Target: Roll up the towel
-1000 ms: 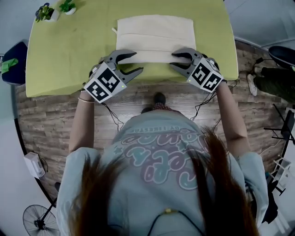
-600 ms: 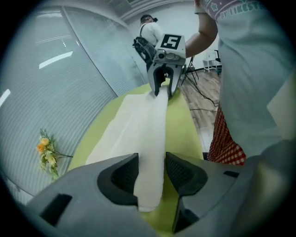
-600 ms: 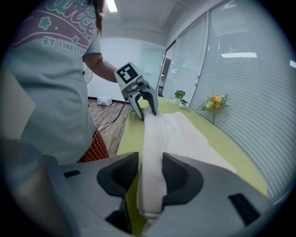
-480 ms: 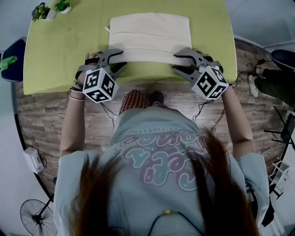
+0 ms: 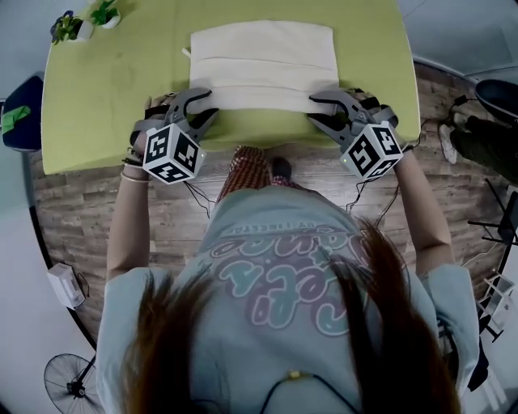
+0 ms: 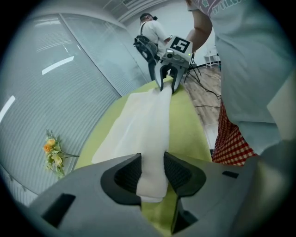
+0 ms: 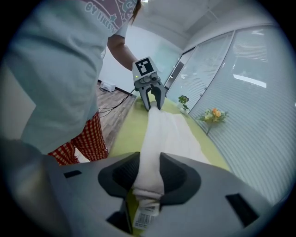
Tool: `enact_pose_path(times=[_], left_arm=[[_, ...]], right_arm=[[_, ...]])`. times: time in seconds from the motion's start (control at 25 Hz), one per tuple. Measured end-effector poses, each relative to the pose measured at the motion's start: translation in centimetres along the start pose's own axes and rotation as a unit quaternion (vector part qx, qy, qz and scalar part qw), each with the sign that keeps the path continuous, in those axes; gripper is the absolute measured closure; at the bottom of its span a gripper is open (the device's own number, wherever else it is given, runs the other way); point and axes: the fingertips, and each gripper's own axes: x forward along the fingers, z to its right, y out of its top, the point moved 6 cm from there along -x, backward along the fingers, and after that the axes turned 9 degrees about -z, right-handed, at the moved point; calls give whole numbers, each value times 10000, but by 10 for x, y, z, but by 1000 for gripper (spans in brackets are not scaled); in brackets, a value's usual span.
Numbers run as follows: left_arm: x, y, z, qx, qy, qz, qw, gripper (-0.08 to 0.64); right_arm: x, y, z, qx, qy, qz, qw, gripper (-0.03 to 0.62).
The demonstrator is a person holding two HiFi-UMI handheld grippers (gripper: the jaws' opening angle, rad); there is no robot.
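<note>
A cream towel [image 5: 263, 57] lies flat on the yellow-green table [image 5: 113, 89], its near edge turned into a thin roll [image 5: 259, 99]. My left gripper [image 5: 212, 105] sits at the roll's left end. In the left gripper view the roll [image 6: 150, 139] fills the gap of the left gripper [image 6: 152, 159]; the jaws have just been closing and both pads touch it. My right gripper [image 5: 312, 109] holds the right end. In the right gripper view the right gripper [image 7: 149, 159] pinches the roll [image 7: 159, 129], its jaws having just closed a little. A printed label [image 7: 145, 215] hangs below.
Small potted plants [image 5: 81, 20] stand at the table's far left corner, and a flower sprig [image 6: 53, 152] lies beyond the towel. The table's near edge runs just under both grippers. A dark seat [image 5: 16, 113] stands left of the table and a fan [image 5: 69, 384] on the wooden floor.
My left gripper has rolled over, sunk onto the roll's left end and narrowed its jaws around it. The right gripper has rolled and shifted slightly at the right end.
</note>
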Motion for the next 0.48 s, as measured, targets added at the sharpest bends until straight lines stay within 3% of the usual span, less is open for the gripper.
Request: enact_pose_path(times=[0.16,0.24,0.36,0.48], left_arm=[[-1,3,-1,152,42,-43,9999,467],[-7,3,3,12,-24,63,10000,488],[-15,4,15,-129,-358,232,9990,496],[-17,4,21,-281,-990,211,9945,497]], right_arm=[[-1,-2,3,-164,-51,-33,9998,504],[-7,-2,2,-197,-70,-8,9998,523],[-15,-3,-6,1,214,99,9997,531],[-19,-3,-9,337,773,80,9964,531]])
